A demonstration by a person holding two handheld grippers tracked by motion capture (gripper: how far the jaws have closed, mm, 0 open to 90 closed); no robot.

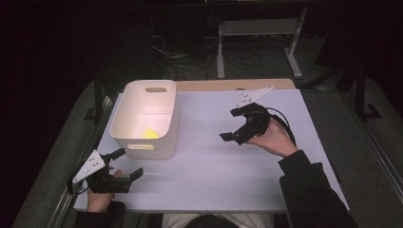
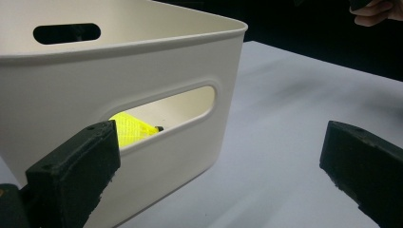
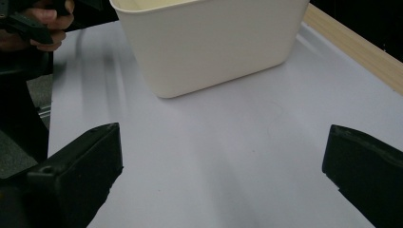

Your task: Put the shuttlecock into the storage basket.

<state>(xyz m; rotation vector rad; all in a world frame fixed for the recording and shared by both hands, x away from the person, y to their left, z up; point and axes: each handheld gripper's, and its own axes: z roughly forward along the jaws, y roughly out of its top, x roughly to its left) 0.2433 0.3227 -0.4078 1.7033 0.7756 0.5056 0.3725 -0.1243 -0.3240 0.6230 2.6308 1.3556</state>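
We record one table (image 1: 214,180), the largest item: a white, matte top with a strip of pale wood along its far edge (image 1: 228,84).

We count one bin (image 1: 145,118), cream-white plastic, rectangular with rounded corners, standing upright on the left half of the table. It has two slot handles that we can see, one in the far wall (image 1: 156,89) and one in the near wall (image 1: 140,147). In the right gripper view its outer wall (image 3: 209,42) faces the jaws across a stretch of bare table.

We count two hand-held grippers, each black with a grey three-cornered plate on top.
- The left gripper (image 1: 127,164) sits at the near-left corner of the table, just in front of the bin's near wall and not touching it. Its jaws are spread wide with nothing between them; in the left gripper view they frame the bin's near slot handle (image 2: 166,111).
- The right gripper (image 1: 233,124) is held above the right half of the table, well apart from the bin and pointed towards it. Its jaws are likewise spread wide and hold nothing.

We count one yellow object (image 1: 150,133), the smallest item, lying on the floor of the bin towards the near wall. Through the slot handle it shows a fine grid texture (image 2: 128,128); we cannot tell what it is.
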